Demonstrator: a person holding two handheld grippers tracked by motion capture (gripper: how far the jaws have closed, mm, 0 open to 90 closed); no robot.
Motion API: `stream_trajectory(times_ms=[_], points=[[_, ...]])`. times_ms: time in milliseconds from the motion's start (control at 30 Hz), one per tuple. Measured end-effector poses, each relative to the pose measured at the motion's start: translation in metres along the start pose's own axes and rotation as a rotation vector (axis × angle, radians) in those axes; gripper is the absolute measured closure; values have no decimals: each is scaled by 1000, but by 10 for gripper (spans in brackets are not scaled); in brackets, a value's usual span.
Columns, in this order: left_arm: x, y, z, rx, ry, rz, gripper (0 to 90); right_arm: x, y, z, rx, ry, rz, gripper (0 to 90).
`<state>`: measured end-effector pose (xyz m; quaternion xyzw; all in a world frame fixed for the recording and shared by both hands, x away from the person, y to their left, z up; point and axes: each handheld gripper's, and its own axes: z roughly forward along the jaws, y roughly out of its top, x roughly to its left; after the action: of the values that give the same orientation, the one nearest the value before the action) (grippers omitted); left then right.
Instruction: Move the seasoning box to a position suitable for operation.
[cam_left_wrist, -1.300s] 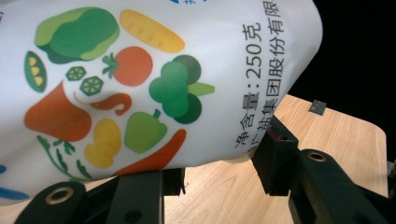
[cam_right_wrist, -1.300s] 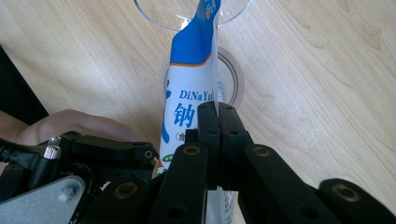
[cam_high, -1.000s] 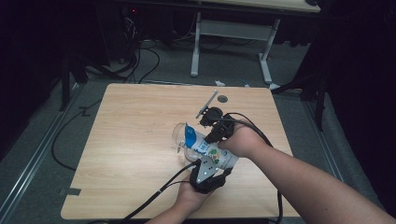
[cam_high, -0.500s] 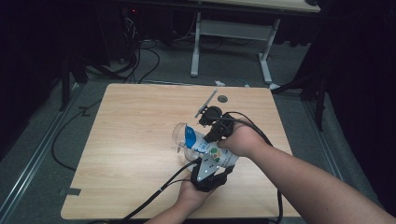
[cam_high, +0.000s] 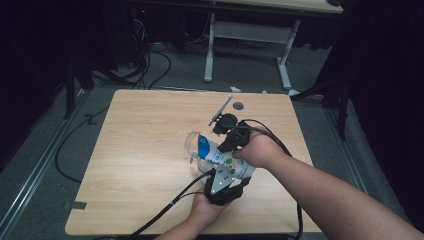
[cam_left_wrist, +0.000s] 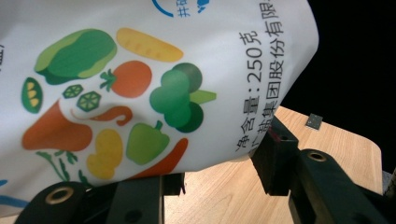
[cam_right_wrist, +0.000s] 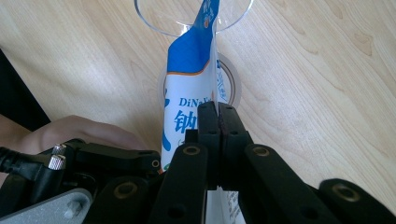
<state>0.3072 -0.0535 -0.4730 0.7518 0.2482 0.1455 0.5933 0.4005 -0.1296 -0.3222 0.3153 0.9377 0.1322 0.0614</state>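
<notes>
Left gripper fingers half-spread, clamping the body of the white vegetable-print plastic pouch. Right gripper fingers pressed together, pinching its blue top edge. Pouch mouth sits just beyond the fingertips, at the clear plastic cup's rim. Risks: the tipped cup rolls across the wooden table; contents spill outside the rim if the pouch slips.

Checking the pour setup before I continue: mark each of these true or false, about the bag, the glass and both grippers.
1. Both grippers grip the printed bag. True.
2. The bag's top end points into the clear glass. True.
3. The right gripper has its jaws wide open. False: they are pinched shut on the bag's edge.
4. The glass stands on the floor. False: it is on the wooden table.
5. The left gripper holds the bag's vegetable-printed end. True.
</notes>
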Motion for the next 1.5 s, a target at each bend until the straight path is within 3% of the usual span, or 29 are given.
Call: stream_trajectory(times_ms=[1500], points=[[-1,2,-1,-3,-8,9,594,-2,-1,0,-5,7,1,897]])
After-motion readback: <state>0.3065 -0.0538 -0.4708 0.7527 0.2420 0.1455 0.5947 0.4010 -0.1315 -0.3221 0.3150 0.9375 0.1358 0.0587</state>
